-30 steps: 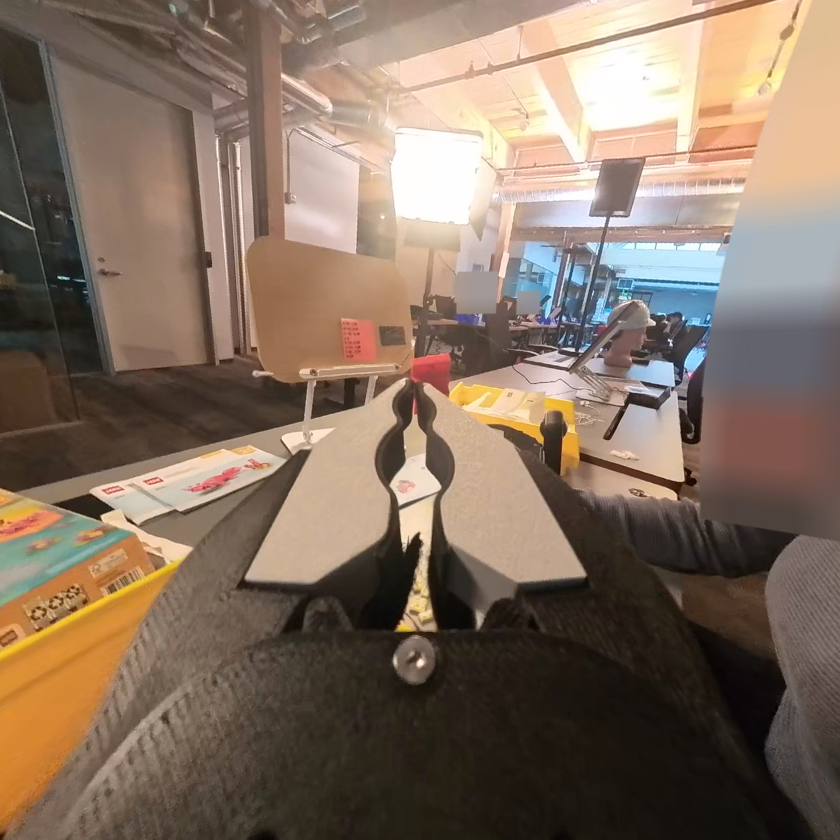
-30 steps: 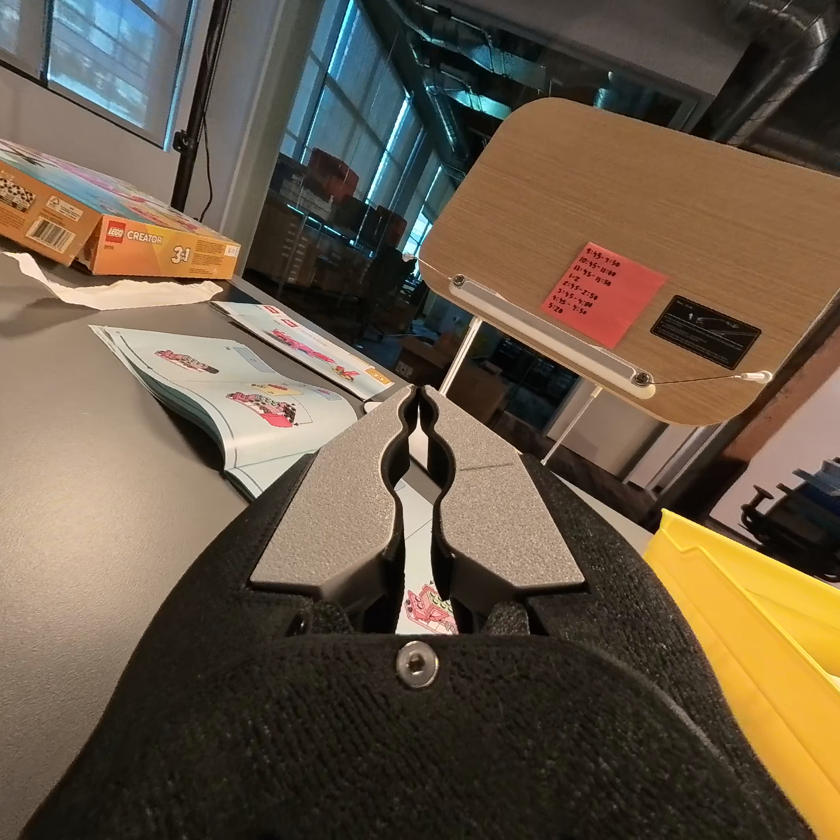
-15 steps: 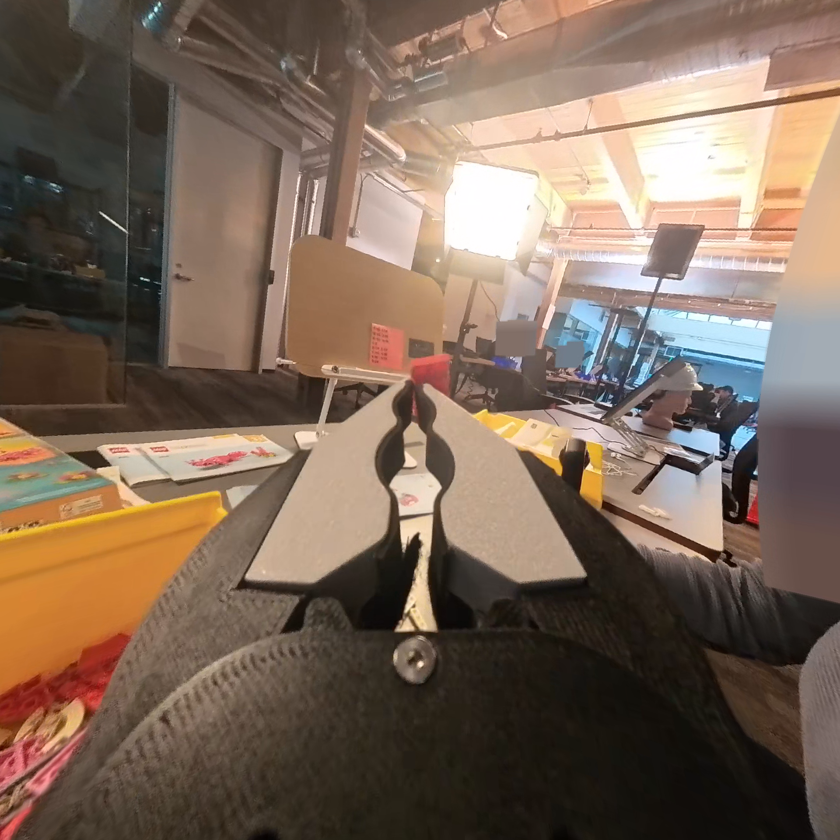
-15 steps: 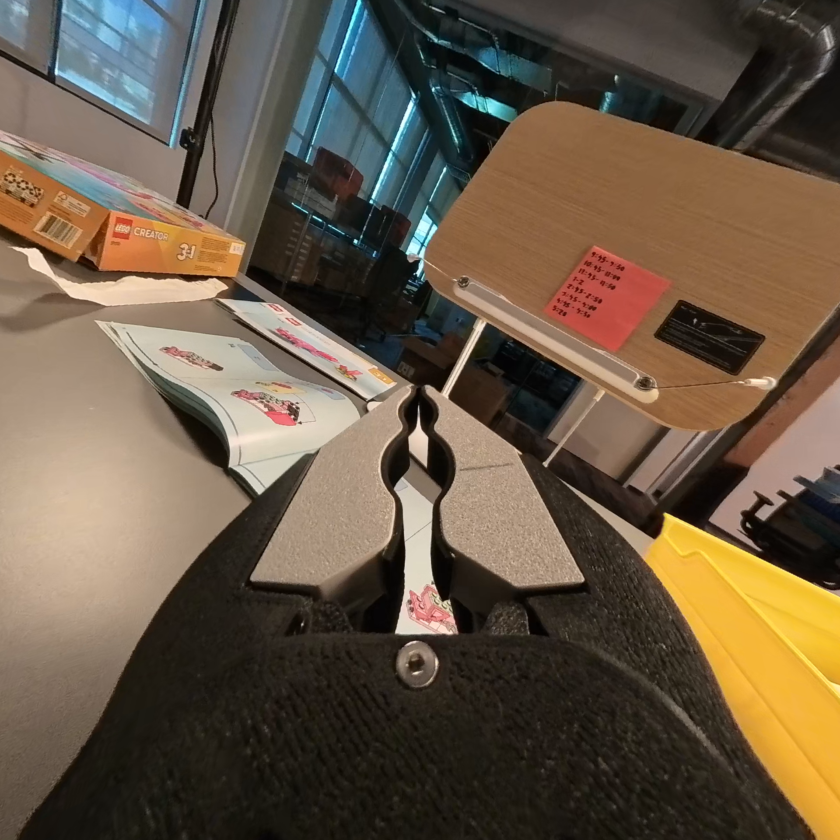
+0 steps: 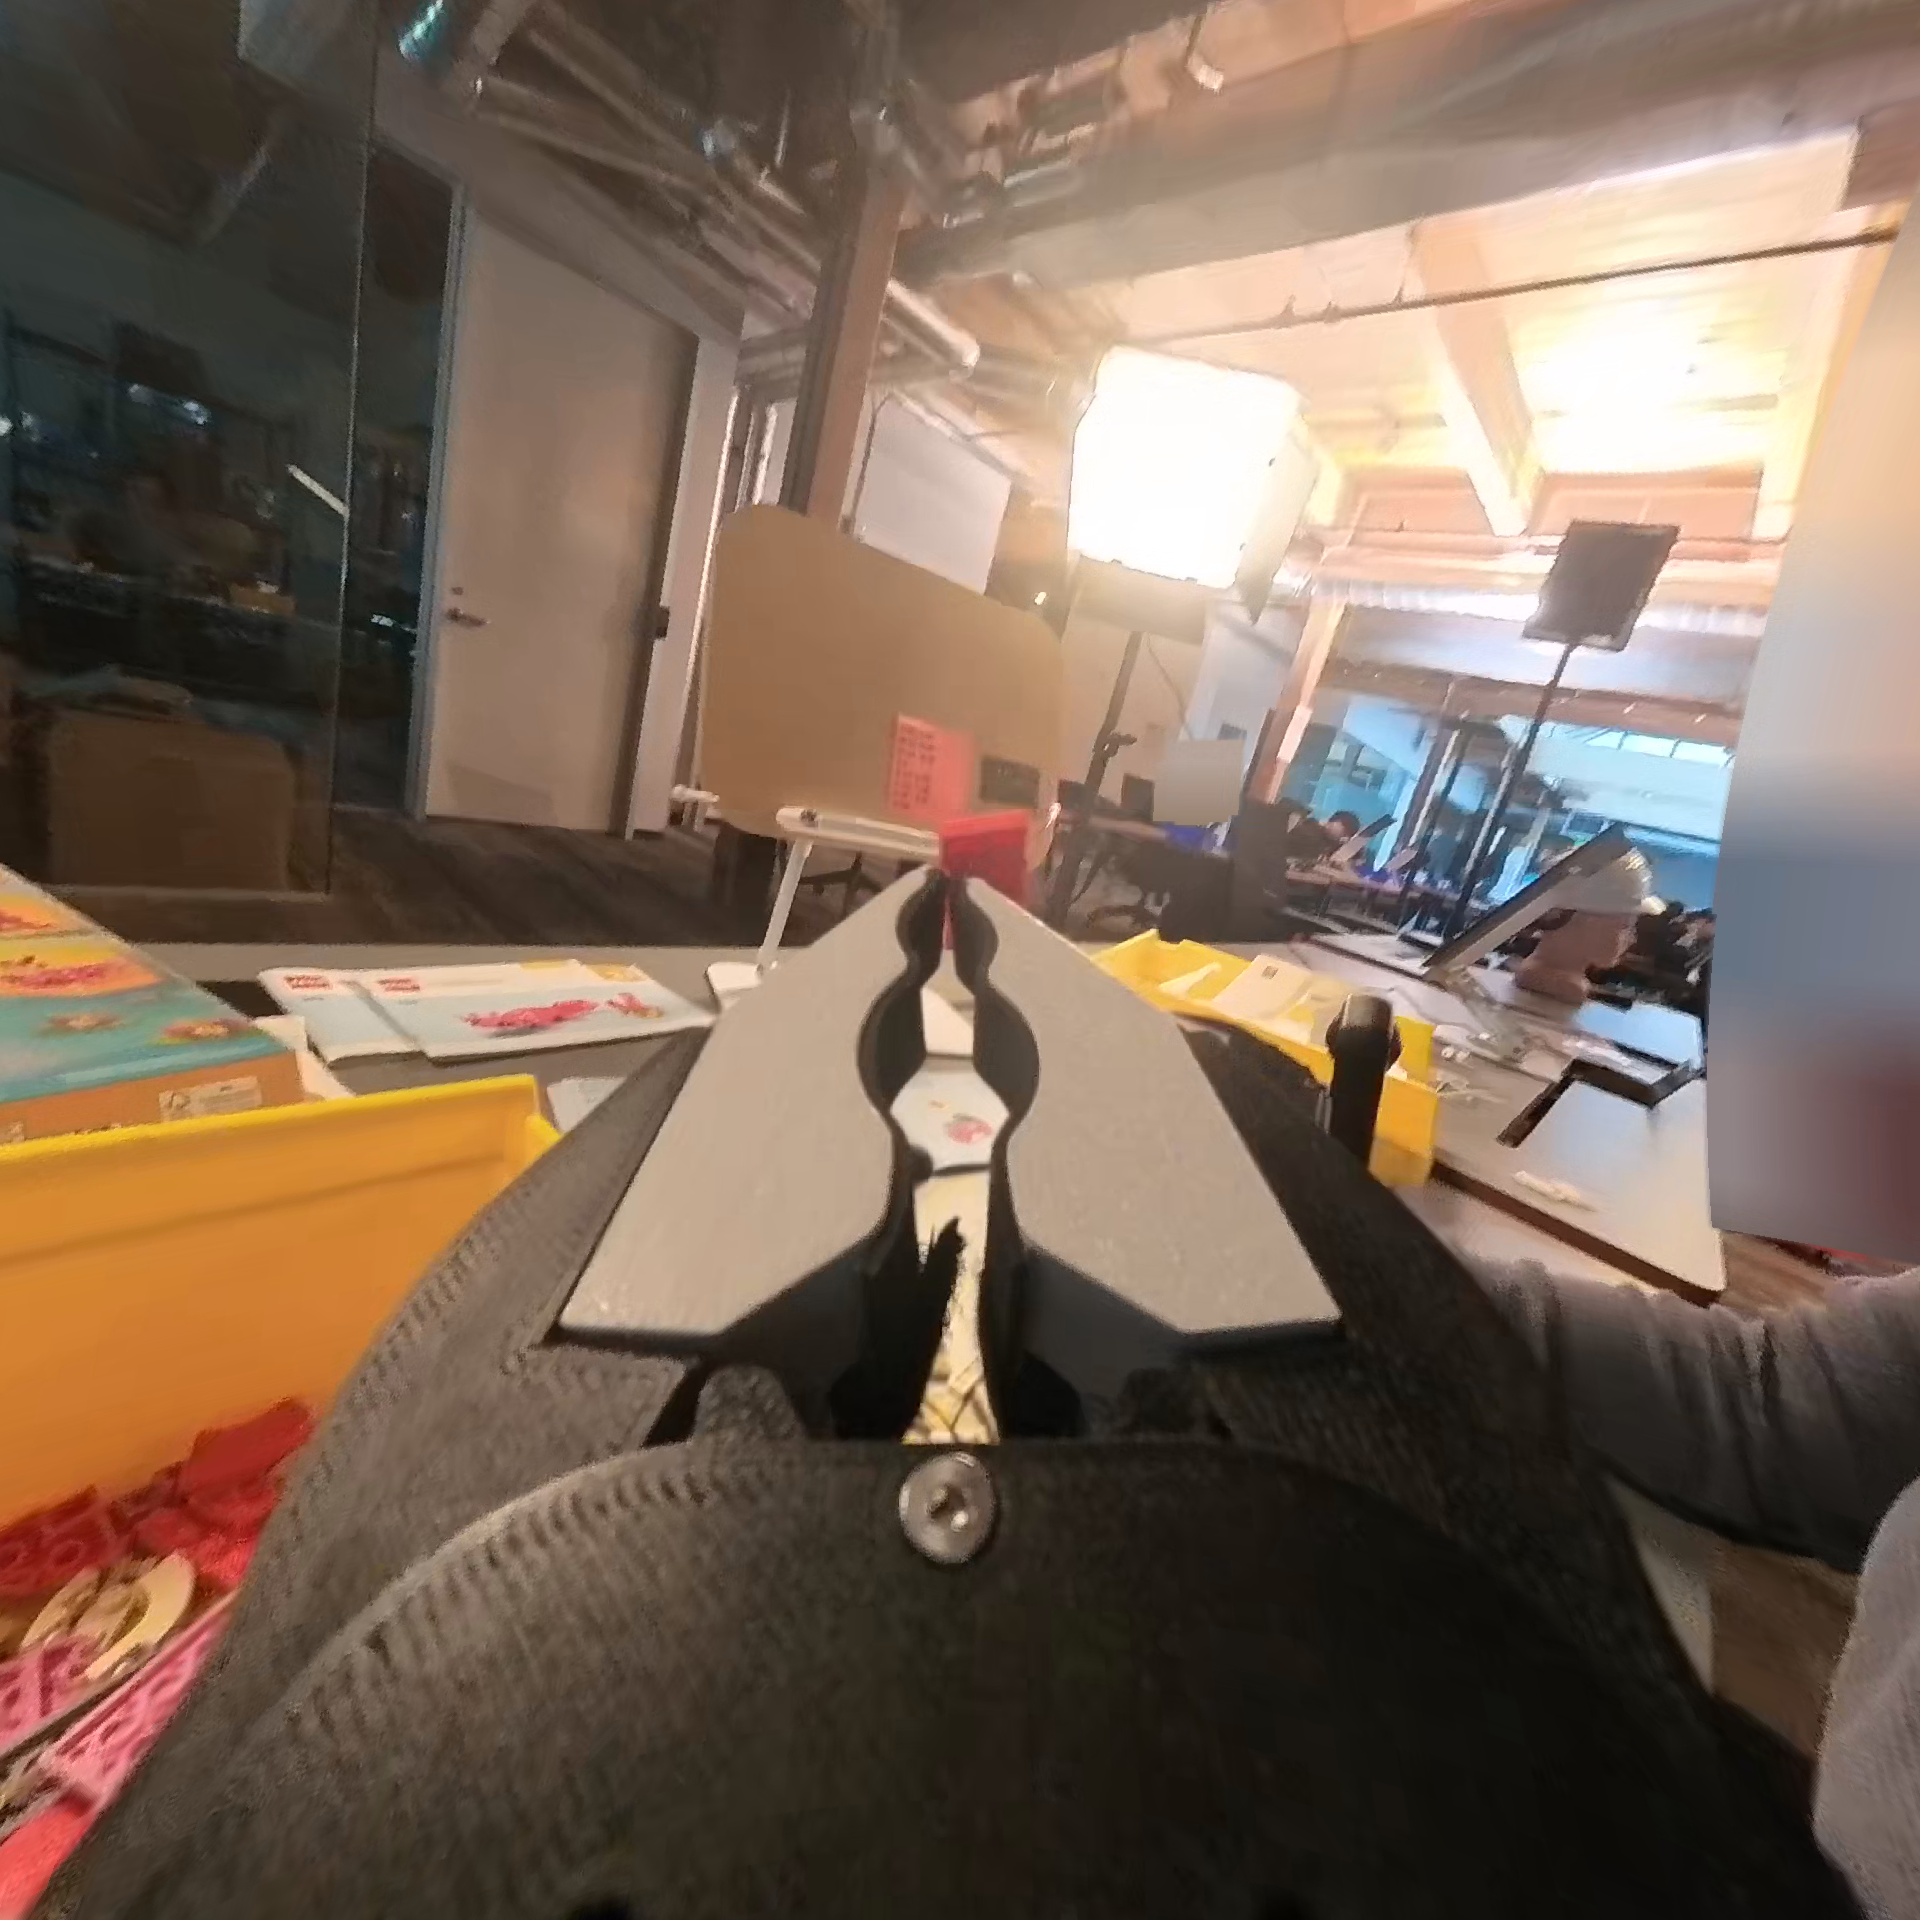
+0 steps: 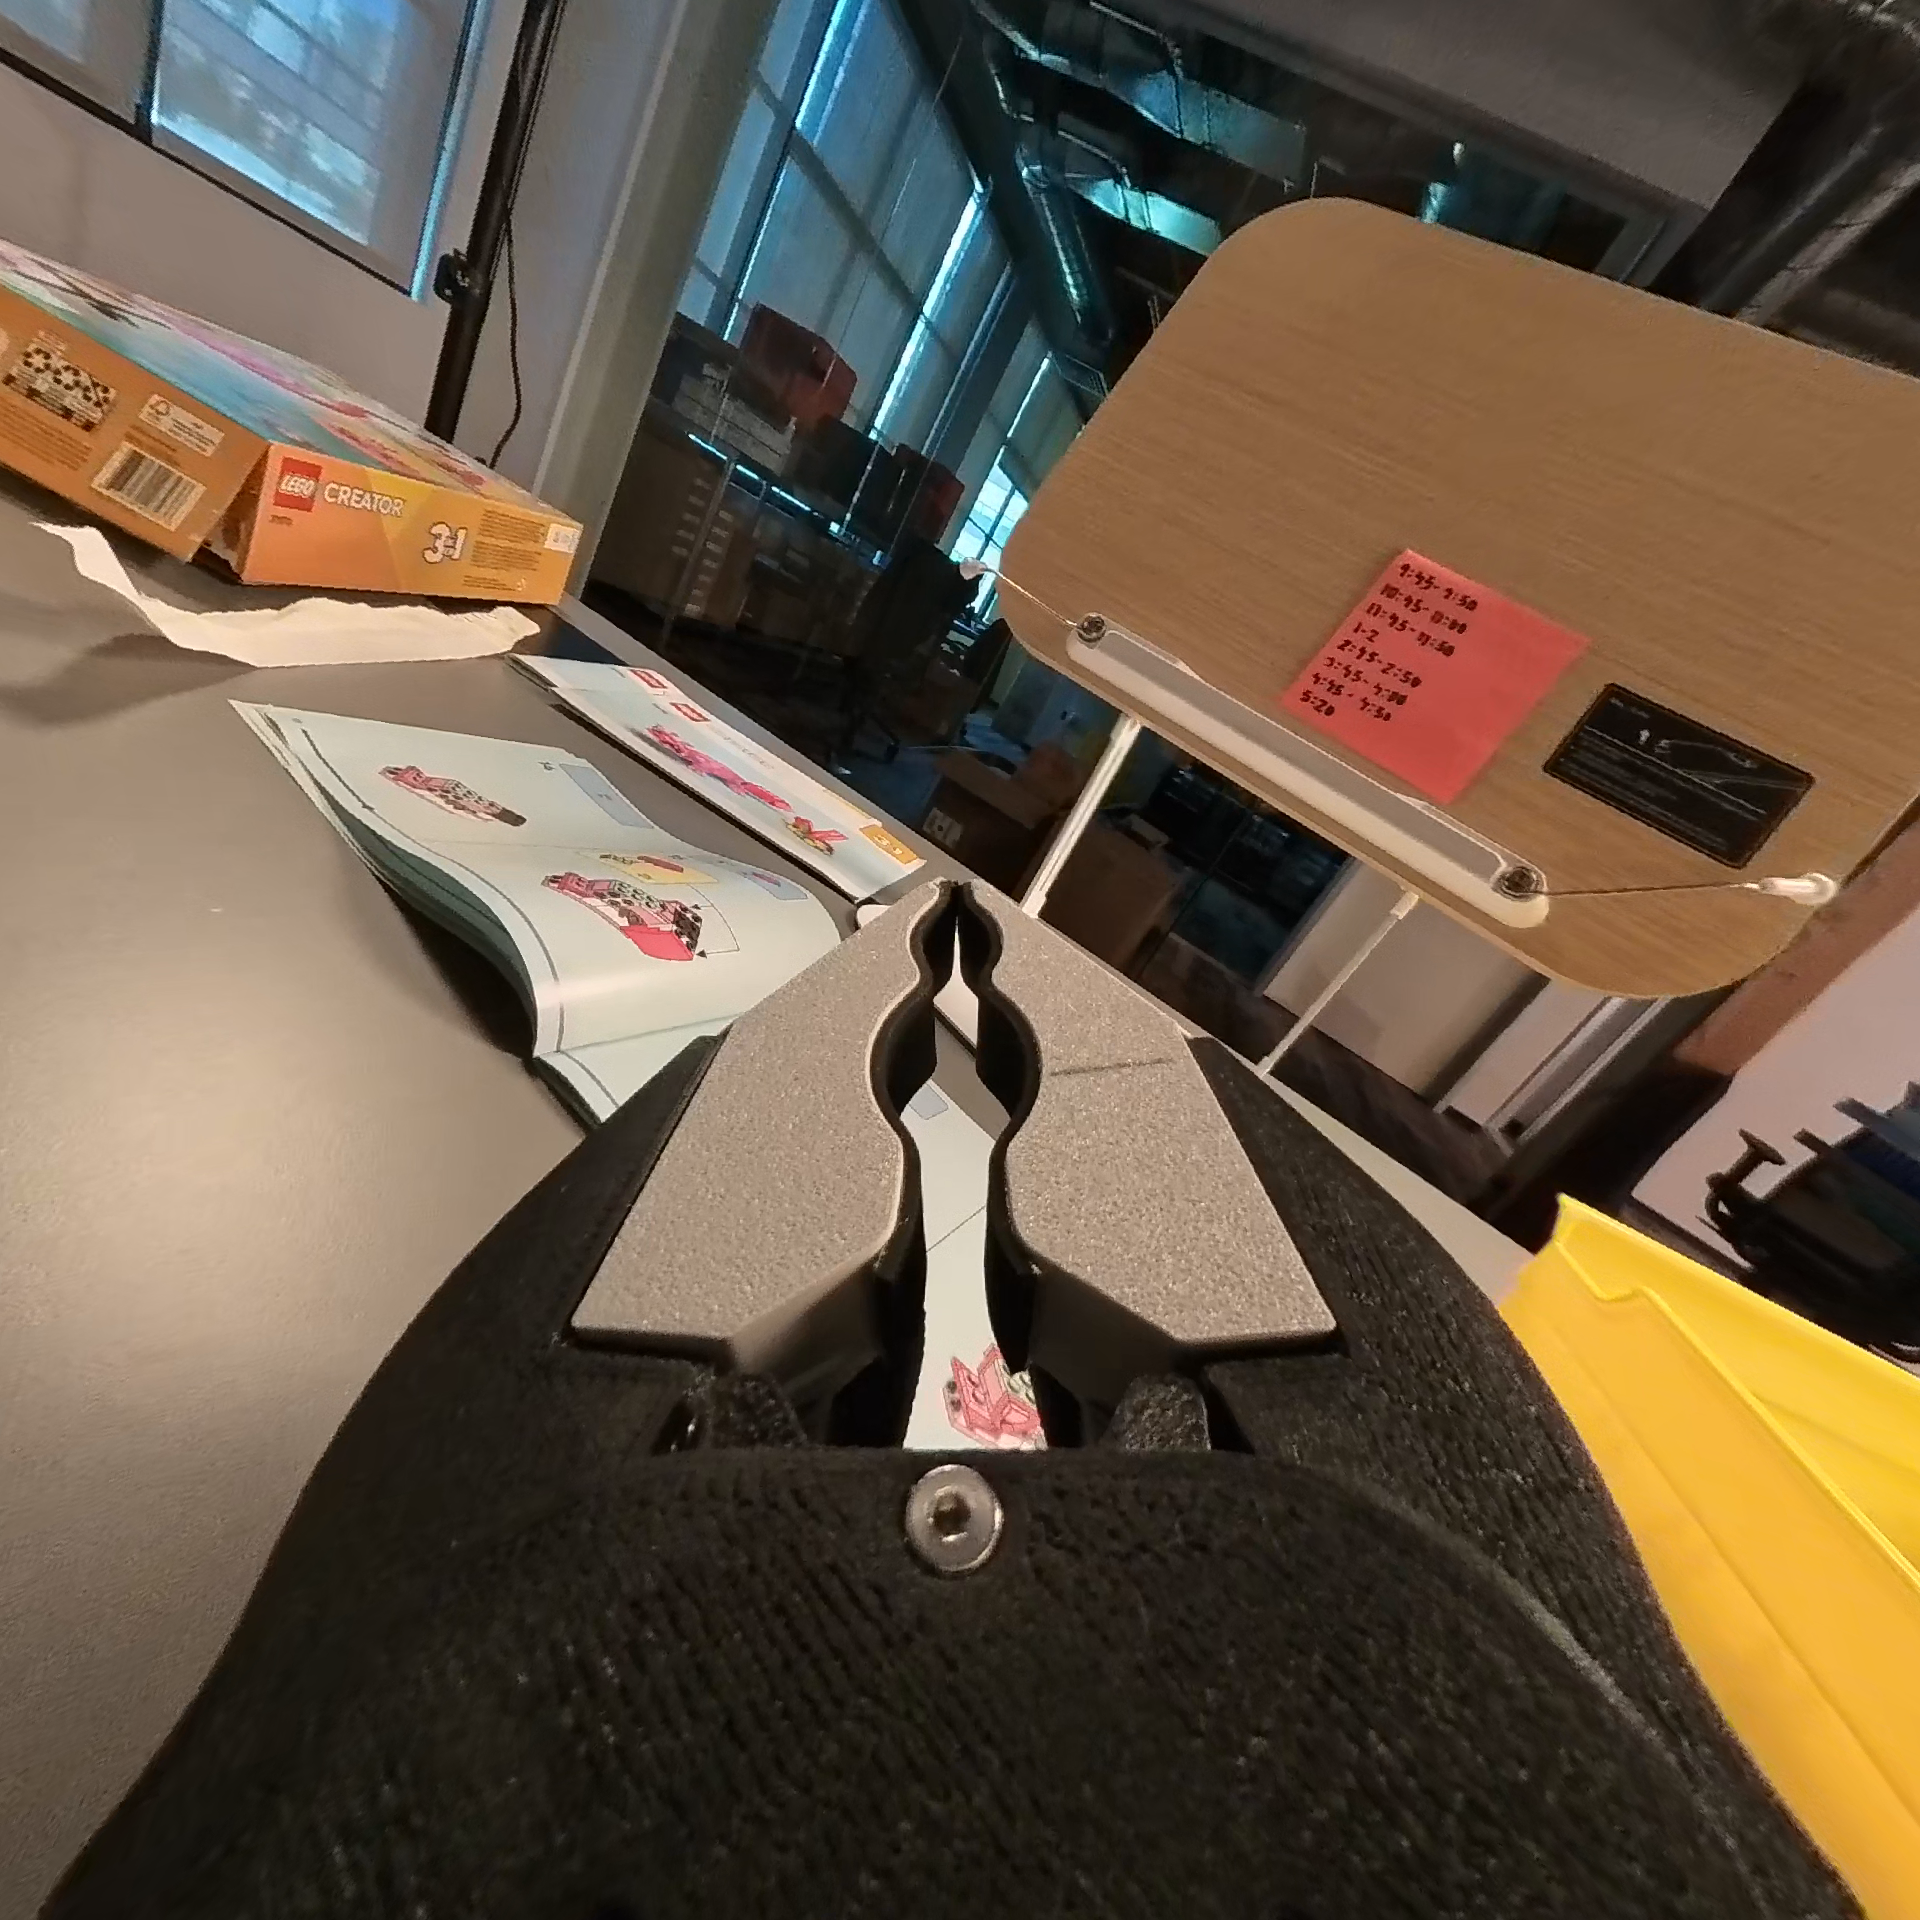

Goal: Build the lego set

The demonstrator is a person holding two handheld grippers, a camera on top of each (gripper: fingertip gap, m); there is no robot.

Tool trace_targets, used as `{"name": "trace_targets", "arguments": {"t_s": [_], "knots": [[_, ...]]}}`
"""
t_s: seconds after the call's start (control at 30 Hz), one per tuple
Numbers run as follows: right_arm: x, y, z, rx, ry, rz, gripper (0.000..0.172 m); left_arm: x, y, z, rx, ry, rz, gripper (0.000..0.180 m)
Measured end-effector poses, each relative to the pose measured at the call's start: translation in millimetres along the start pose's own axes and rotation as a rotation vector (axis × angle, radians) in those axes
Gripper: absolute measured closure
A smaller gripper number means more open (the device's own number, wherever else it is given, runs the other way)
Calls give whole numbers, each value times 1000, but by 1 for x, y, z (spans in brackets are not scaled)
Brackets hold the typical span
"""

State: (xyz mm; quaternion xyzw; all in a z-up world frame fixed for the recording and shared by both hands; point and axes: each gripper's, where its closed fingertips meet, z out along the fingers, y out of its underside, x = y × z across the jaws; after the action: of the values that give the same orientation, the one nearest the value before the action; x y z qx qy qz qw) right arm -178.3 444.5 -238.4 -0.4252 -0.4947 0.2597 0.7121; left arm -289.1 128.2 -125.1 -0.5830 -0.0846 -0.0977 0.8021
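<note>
My left gripper [image 5: 951, 883] is shut on a small red brick [image 5: 987, 847], which sticks up from its fingertips. It hovers beside a yellow bin [image 5: 260, 1226] holding red and pink pieces [image 5: 156, 1538] at the lower left. My right gripper [image 6: 956, 891] is shut with its tips together and nothing between them. It sits low over the grey table [image 6: 208, 1039], just right of an open instruction booklet [image 6: 540, 862]. A wooden book stand [image 6: 1507, 520] with a red sticky note stands ahead of it; the stand also shows in the left wrist view [image 5: 883, 665].
Closed booklets [image 5: 520, 1008] and a colourful toy box [image 5: 104, 997] lie at the left. The box [image 6: 312, 457] and a torn white paper [image 6: 281, 623] lie far left. Yellow bins sit at the right [image 6: 1714, 1455] [image 5: 1247, 987]. A grey sleeve [image 5: 1662, 1403] reaches in. Some 35 centimetres of space lies between my two pairs of fingers.
My left gripper has moved with the red brick still in its tips; the yellow bin with pieces has come into view at its left. My right gripper has barely shifted and stays shut.
</note>
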Motion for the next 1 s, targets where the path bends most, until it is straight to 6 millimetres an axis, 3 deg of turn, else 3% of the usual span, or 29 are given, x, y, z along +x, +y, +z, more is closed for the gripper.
{"name": "trace_targets", "arguments": {"t_s": [0.1,0.27,0.37,0.43,0.67,0.77,0.9,1.0], "knots": [[-2,0,0,-1,-7,-11,172,4,12,5,-102,-33,57,180],[-1,-1,-1,5,-1,-4,172,49,35,16,-367,29,263,180],[-1,-2,-1,7,-2,-2,172,75,61,19,-554,55,392,180],[-1,-2,-1,9,-4,-1,172,87,90,14,-717,109,417,180],[-4,-4,-1,17,-17,-5,172,101,165,-1,-1165,229,399,180],[-4,-4,-1,20,-19,-5,172,115,202,-22,-1459,386,353,180],[-4,-5,-1,22,-20,-4,172,100,239,-28,-1710,370,442,180],[-3,-5,-1,24,-20,-2,172,91,255,-31,-1820,334,490,180]]}}
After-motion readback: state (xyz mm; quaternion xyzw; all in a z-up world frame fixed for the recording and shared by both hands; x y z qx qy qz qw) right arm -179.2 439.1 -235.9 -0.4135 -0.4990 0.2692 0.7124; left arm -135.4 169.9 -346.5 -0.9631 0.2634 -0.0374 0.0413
